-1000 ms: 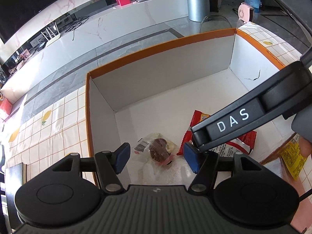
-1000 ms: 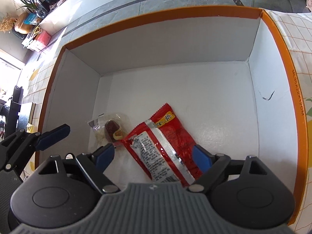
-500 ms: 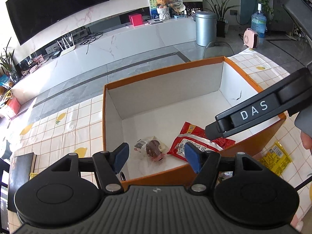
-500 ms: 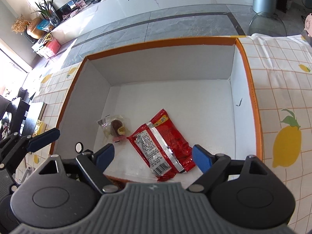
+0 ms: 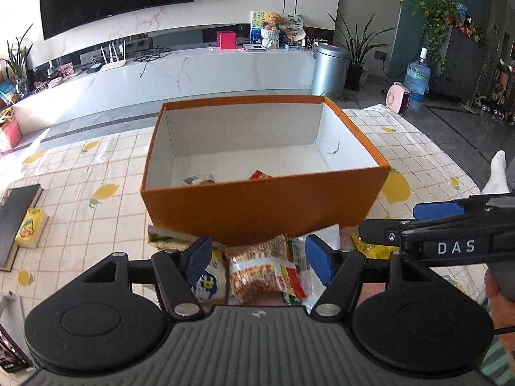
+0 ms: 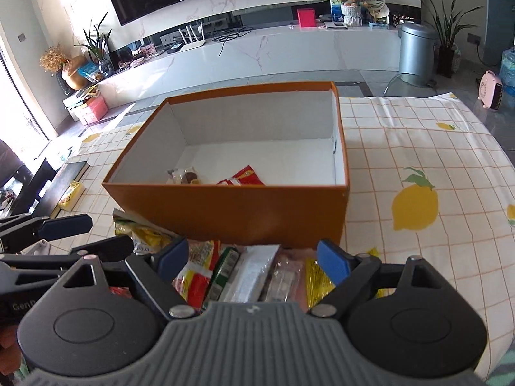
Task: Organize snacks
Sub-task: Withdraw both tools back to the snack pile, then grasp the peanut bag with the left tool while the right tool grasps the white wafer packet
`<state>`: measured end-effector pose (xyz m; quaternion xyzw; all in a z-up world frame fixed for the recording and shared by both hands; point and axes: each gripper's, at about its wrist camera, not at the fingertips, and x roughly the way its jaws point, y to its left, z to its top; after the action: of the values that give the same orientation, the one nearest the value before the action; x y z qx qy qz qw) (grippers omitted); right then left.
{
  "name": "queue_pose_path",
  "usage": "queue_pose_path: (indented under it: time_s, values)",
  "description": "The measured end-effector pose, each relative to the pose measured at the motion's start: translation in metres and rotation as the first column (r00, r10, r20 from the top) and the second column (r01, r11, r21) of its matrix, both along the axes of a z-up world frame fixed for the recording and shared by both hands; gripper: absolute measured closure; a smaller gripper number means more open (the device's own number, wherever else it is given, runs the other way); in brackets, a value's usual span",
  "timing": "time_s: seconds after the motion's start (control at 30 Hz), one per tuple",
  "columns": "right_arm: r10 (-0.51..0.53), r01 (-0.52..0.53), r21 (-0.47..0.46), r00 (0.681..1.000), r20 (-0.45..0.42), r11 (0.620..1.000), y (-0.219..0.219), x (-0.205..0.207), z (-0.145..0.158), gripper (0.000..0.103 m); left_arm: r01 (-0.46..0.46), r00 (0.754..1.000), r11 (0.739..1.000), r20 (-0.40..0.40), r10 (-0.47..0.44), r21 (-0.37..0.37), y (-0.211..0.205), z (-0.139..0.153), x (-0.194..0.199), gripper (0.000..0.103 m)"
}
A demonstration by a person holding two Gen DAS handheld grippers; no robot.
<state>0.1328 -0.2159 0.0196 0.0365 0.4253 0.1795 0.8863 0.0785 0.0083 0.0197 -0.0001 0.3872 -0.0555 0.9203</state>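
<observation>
An orange box with a white inside stands on the lemon-print tablecloth. In it lie a clear-wrapped pastry and a red packet. Loose snacks are piled in front of the box. My left gripper hangs open over an orange-speckled packet and a white-blue one, gripping nothing. My right gripper is open above a clear packet, a green one and a yellow one.
A black book and a yellow tissue pack lie at the table's left. The tablecloth runs bare to the right of the box. A hand holds the right gripper. A TV wall and cabinet stand behind.
Both grippers have pulled back out of the box and risen, and now hang over the pile in front of it. The left jaws stand a little wider. The pastry and red packet stayed inside.
</observation>
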Motion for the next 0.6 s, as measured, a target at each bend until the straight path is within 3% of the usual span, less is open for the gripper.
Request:
queue_pose_path:
  time_s: [0.27, 0.43, 0.6]
  values:
    - [-0.069, 0.067, 0.032, 0.996, 0.061, 0.997, -0.012, -0.051, -0.032, 0.019, 0.007, 1.0, 0.997, -0.022, -0.009, -0.072, 0.003, -0.027, -0.029, 0.025]
    - [-0.078, 0.077, 0.009, 0.994, 0.077, 0.997, -0.014, -0.06, -0.049, 0.02, -0.013, 1.0, 0.995, -0.029, 0.01, -0.101, 0.006, -0.039, -0.035, 0.025]
    - [-0.081, 0.081, 0.003, 0.994, 0.07, 0.997, -0.013, -0.062, -0.064, 0.027, -0.024, 1.0, 0.993, -0.019, 0.022, -0.116, 0.001, -0.051, -0.038, 0.025]
